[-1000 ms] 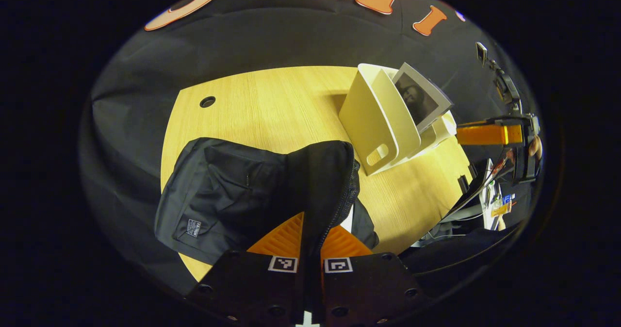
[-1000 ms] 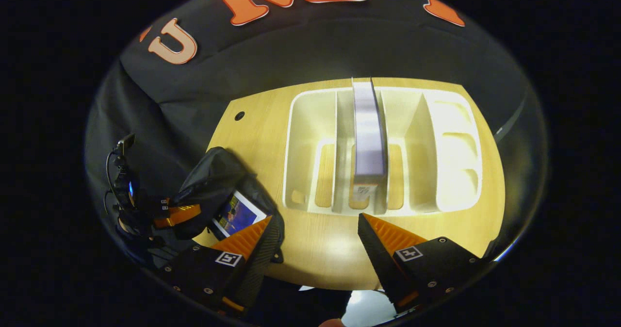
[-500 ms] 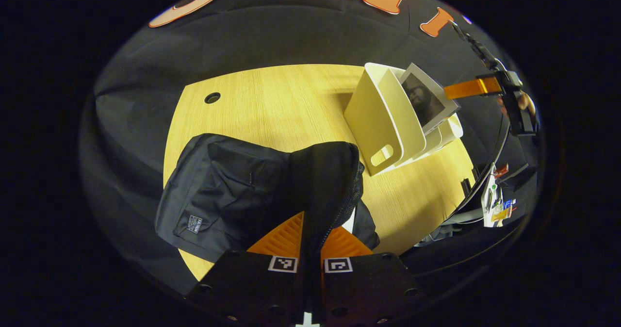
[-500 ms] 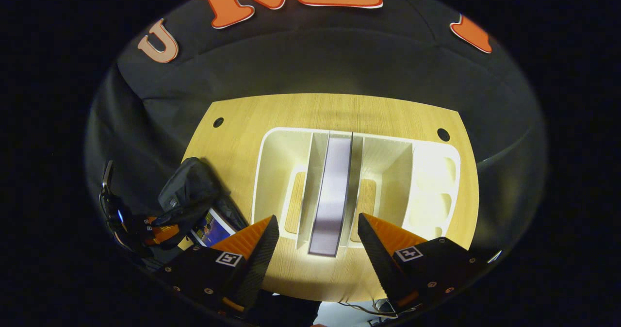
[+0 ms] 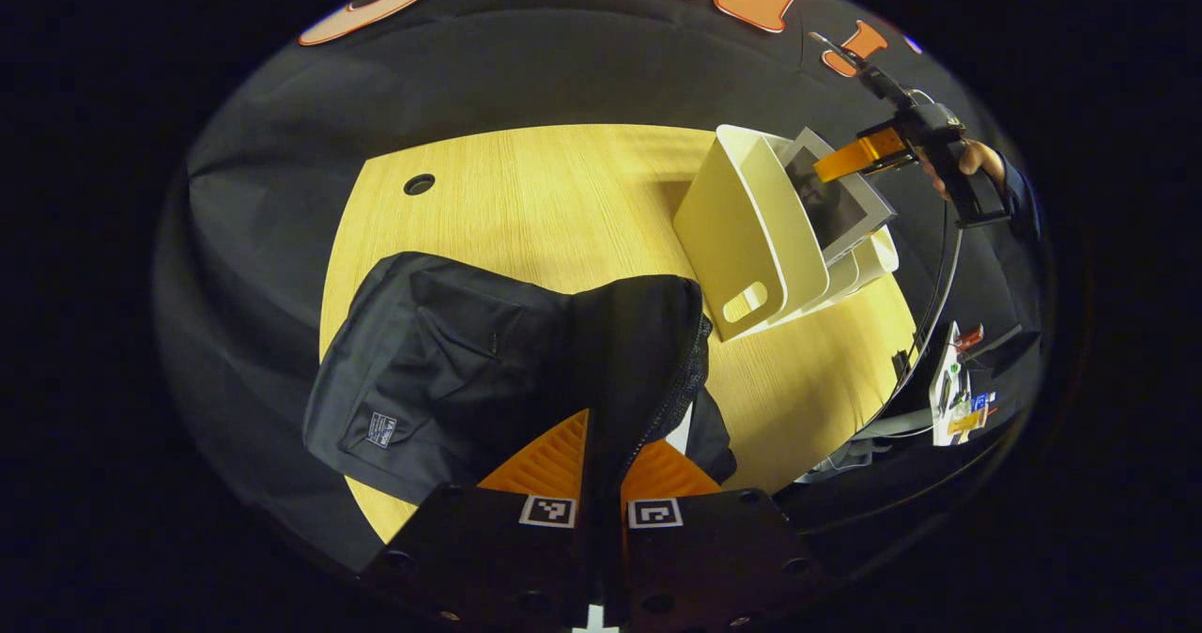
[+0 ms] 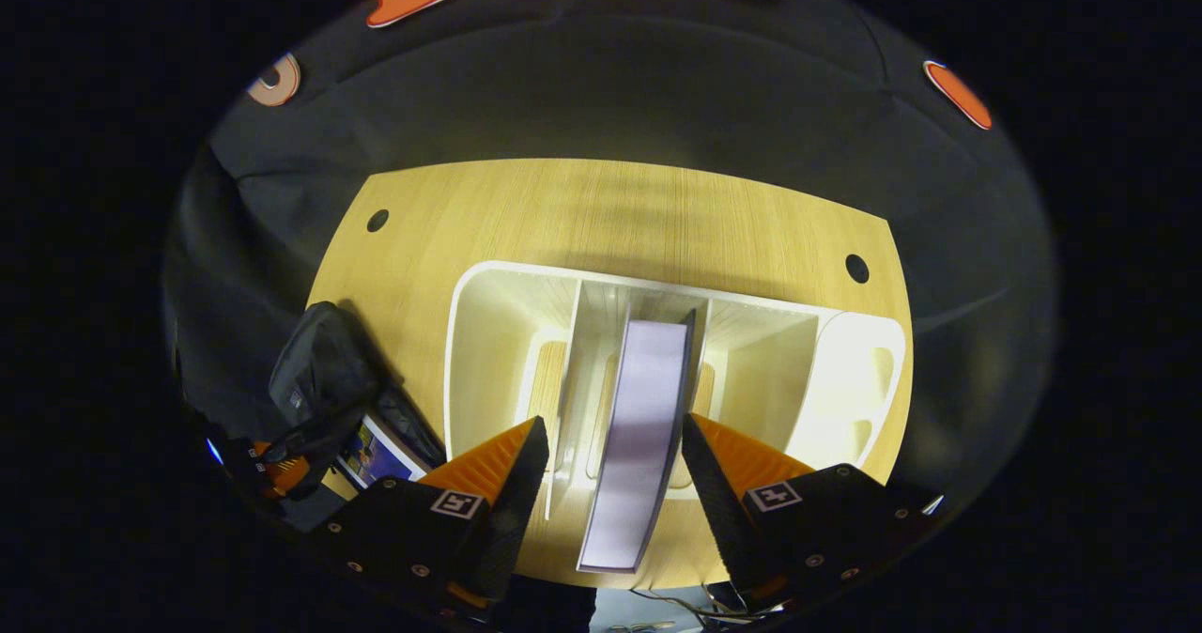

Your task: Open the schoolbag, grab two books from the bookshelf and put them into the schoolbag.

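My left tongs (image 5: 601,445) are clamped on the schoolbag (image 5: 488,370) flap, left of the bookshelf (image 6: 657,361) on the tabletop (image 6: 610,210). My right tongs (image 6: 610,464) are wide open, straddling a book (image 6: 643,426) standing in the bookshelf.

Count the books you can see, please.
2. One book stands in the shelf, between the open right gripper fingers. Another lies in the bag. More may be hidden.
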The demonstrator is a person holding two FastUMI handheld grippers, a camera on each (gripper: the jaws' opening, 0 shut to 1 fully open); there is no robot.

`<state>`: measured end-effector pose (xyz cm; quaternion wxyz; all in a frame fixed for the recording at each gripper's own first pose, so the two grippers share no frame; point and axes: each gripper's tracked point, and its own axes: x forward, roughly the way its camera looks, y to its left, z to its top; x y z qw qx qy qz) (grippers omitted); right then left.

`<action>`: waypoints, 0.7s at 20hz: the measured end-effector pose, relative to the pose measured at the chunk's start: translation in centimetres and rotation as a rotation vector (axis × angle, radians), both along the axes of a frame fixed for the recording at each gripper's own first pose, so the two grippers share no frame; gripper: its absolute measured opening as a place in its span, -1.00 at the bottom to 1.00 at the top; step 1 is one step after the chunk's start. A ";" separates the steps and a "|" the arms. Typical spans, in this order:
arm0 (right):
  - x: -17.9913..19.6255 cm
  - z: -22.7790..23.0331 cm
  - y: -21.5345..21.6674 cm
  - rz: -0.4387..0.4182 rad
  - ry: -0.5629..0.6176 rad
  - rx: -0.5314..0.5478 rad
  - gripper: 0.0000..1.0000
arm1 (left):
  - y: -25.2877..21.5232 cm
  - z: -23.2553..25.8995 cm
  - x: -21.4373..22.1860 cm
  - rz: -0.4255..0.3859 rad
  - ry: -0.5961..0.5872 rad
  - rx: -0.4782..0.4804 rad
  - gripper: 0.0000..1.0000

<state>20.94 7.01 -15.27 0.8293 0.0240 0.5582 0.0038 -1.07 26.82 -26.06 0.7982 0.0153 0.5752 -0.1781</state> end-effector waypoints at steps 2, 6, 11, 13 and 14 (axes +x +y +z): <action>0.4 -0.7 -0.1 -0.007 0.014 -0.023 0.56 | 0.1 0.0 0.1 -0.001 -0.001 0.001 -0.87; 0.4 -1.4 -0.5 -0.038 0.042 -0.043 -0.05 | 0.2 0.1 0.2 -0.006 0.000 -0.003 -0.87; -0.8 -0.7 -0.9 -0.073 0.056 -0.037 -0.24 | 0.1 0.0 0.4 -0.019 0.002 -0.018 -0.88; -1.7 0.1 -1.0 -0.085 0.054 -0.028 -0.26 | 0.1 0.0 0.4 -0.027 0.000 -0.024 -0.88; -2.2 0.5 -0.9 -0.091 0.053 -0.018 -0.26 | 0.0 0.0 0.2 -0.033 -0.002 -0.027 -0.87</action>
